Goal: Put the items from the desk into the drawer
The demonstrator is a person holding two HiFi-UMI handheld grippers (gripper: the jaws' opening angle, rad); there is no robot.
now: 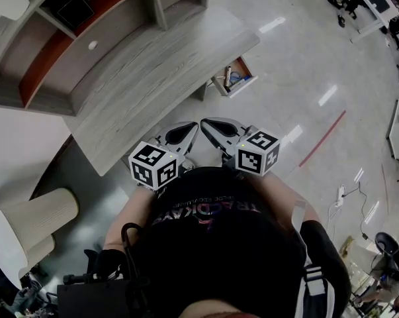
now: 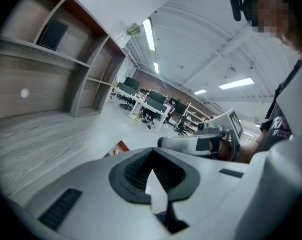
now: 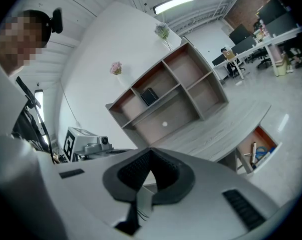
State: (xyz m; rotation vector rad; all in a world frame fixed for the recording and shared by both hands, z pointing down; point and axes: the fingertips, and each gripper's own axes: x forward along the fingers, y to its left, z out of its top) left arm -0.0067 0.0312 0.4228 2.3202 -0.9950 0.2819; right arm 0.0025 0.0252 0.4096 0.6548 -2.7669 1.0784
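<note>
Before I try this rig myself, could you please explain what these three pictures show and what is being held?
There is no robot here: a person holds a two-jaw gripper in each hand. One picture comes from a camera on the person's head, looking down; the other two come from cameras riding on each gripper, looking along its jaws. The left gripper and right gripper sit close to the chest, jaws together, holding nothing. The wooden desk looks bare; its open drawer holds a few small items.
</note>
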